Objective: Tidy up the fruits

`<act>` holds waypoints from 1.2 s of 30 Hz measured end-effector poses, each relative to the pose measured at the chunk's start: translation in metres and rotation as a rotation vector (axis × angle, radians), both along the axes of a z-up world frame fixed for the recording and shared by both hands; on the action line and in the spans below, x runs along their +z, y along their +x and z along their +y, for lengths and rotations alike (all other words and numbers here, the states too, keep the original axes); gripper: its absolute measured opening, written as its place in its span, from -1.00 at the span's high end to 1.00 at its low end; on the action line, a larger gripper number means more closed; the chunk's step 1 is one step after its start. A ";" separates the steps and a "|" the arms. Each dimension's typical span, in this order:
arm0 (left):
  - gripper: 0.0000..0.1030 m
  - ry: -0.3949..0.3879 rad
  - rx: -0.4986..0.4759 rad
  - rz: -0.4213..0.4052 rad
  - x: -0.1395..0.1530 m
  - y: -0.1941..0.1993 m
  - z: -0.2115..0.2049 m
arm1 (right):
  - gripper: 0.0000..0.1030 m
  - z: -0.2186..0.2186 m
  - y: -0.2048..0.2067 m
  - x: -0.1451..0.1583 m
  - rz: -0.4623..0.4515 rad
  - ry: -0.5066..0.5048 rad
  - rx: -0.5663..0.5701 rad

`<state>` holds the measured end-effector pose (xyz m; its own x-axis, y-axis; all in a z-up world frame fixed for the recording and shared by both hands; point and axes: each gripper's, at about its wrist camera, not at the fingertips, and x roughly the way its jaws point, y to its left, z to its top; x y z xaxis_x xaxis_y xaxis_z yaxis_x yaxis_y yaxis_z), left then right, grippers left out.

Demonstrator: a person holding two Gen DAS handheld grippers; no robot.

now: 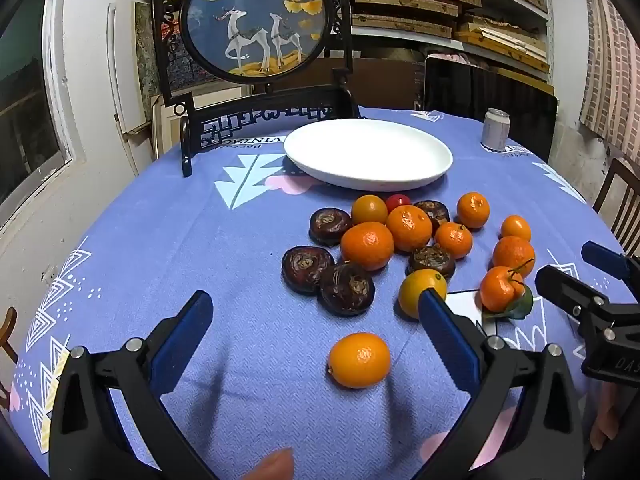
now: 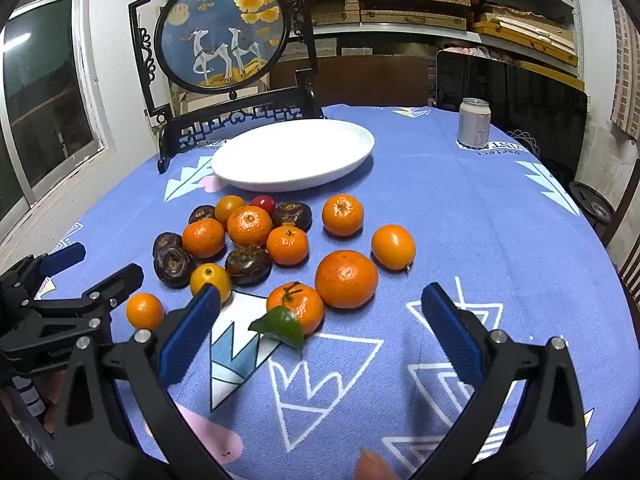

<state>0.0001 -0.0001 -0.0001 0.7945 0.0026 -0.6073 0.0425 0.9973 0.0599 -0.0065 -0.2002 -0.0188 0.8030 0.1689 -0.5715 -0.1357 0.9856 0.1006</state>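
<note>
An empty white oval plate (image 1: 368, 154) (image 2: 294, 156) sits at the back of the blue-clothed table. In front of it lie several mandarins (image 1: 367, 245) (image 2: 346, 279), kumquats, dark water chestnuts (image 1: 307, 269) (image 2: 248, 265) and one red cherry tomato (image 1: 398, 201) (image 2: 263, 201). My left gripper (image 1: 316, 304) is open, with a lone kumquat (image 1: 359, 360) (image 2: 145, 311) lying between its fingers. My right gripper (image 2: 320, 296) is open; a leafy mandarin (image 2: 295, 307) (image 1: 502, 288) lies between its fingertips. Each gripper shows in the other's view: the right (image 1: 576, 268), the left (image 2: 96, 264).
A drink can (image 1: 495, 129) (image 2: 474, 122) stands at the back right. A black framed round deer screen (image 1: 256, 20) (image 2: 222, 28) stands behind the plate at the table's far edge. Wooden chairs (image 1: 620, 196) sit at the right.
</note>
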 end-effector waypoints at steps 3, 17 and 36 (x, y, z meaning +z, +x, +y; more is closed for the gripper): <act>-0.97 -0.003 -0.001 0.005 0.000 0.000 0.000 | -0.96 0.000 0.000 0.000 -0.003 0.002 0.000; -0.97 -0.010 -0.001 0.008 0.000 0.000 0.000 | -0.96 0.000 0.000 0.001 0.000 0.005 0.000; -0.97 -0.010 -0.002 0.013 0.000 0.000 0.000 | -0.96 0.000 0.000 0.000 0.000 0.008 0.000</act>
<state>0.0005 0.0001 -0.0004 0.7868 -0.0048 -0.6172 0.0447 0.9978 0.0492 -0.0068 -0.2002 -0.0184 0.8032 0.1740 -0.5697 -0.1361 0.9847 0.1089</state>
